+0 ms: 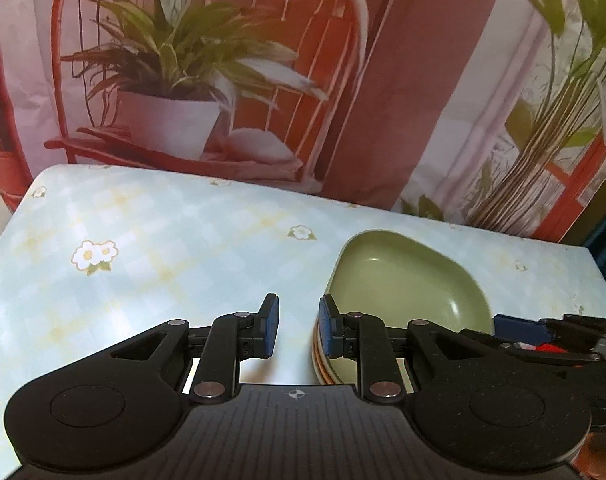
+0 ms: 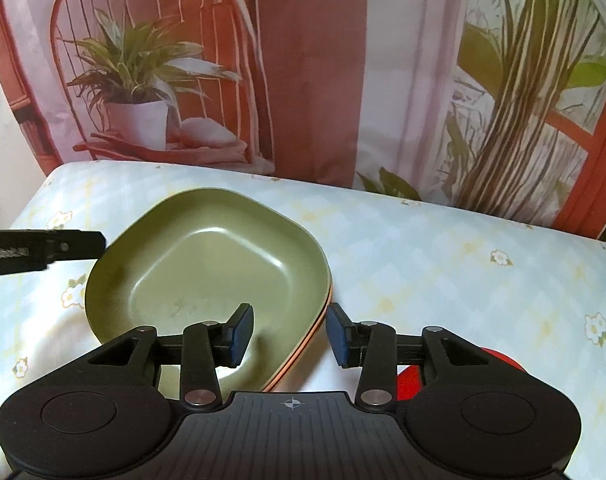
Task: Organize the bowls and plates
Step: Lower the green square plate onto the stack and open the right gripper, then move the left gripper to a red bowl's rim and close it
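Observation:
A green, rounded-square plate (image 2: 207, 264) lies on top of a small stack with an orange rim showing beneath it. It sits on the table's flowered cloth. My right gripper (image 2: 291, 336) is open. Its jaws straddle the stack's near right rim: one pad stands over the plate's inside and the other outside, and neither touches. In the left wrist view the same plate (image 1: 403, 280) lies to the right. My left gripper (image 1: 299, 326) stands just left of the stack, open by a narrow gap with only cloth between the pads.
The pale blue tablecloth (image 1: 163, 240) runs back to a printed backdrop (image 2: 311, 80) of a plant and chair. A red object (image 2: 409, 378) is partly hidden under the right gripper. A finger of the left gripper (image 2: 75, 246) reaches in beside the plate's left rim.

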{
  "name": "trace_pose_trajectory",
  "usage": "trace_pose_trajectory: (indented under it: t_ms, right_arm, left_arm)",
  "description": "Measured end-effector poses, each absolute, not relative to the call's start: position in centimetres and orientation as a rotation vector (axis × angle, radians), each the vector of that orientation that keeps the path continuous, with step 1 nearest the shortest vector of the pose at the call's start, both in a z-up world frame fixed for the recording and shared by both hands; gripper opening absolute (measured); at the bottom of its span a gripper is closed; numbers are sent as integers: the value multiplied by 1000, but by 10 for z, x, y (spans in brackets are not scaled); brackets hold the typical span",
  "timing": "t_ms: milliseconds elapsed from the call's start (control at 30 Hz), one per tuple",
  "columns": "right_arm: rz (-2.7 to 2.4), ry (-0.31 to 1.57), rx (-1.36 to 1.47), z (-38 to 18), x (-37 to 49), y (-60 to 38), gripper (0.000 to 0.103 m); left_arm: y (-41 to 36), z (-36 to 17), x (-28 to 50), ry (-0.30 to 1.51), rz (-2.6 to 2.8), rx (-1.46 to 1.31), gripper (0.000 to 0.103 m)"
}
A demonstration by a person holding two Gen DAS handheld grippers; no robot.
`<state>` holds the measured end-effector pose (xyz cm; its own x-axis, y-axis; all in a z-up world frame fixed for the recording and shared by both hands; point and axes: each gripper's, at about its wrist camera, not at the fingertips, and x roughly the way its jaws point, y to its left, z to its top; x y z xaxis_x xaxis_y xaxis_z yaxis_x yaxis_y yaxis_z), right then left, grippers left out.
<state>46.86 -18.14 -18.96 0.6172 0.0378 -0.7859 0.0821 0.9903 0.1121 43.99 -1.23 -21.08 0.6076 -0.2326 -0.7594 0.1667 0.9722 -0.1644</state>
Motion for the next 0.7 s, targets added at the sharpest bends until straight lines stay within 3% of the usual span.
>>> trace_pose_trajectory:
  t_ms: [300,700]
  right_arm:
    - [-23,879,156,-183,459,-186,38]
    - [34,763,158,-151,387,-188,38]
  left_arm:
    - [-9,-203,430,883,-222,-65,23]
    - [-11,-155,347,794,-273,-57,23]
